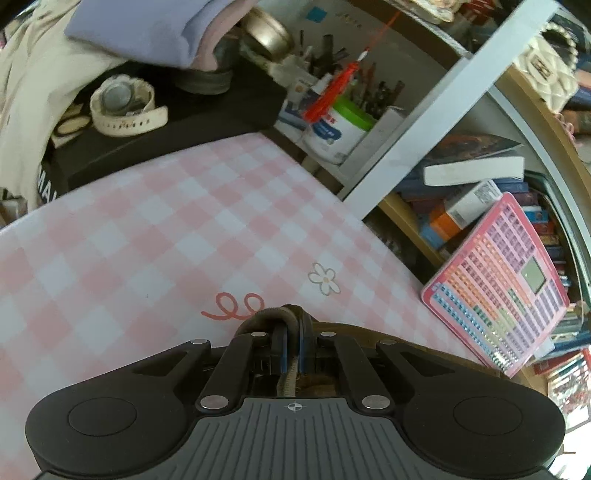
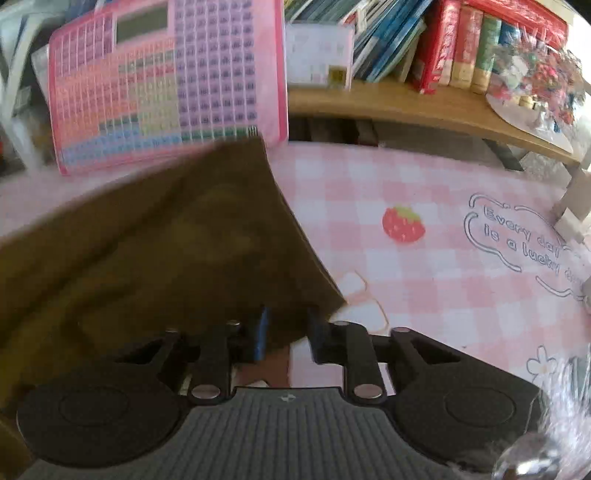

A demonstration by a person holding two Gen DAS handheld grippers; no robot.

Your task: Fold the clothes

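Observation:
A brown garment (image 2: pixel 166 251) lies spread over the left part of the pink checked tablecloth (image 2: pixel 406 192). Its near corner drapes over my right gripper (image 2: pixel 288 317), hiding the fingertips. The two fingers stand a little apart, with a flap of cloth hanging loosely in the gap and not pinched. In the left wrist view, my left gripper (image 1: pixel 291 314) is shut on a thick hem of the same brown garment (image 1: pixel 351 328), low over the tablecloth (image 1: pixel 184 221). Most of the garment is hidden behind that gripper's body.
A pink grid board (image 2: pixel 166 92) (image 1: pixel 498 280) leans at the table's far edge. Behind it, a wooden shelf (image 2: pixel 406 107) holds books. In the left view, a black box carries a white watch (image 1: pixel 125 107), beside a green-lidded jar (image 1: pixel 340 129) and folded lilac clothes (image 1: pixel 147 29).

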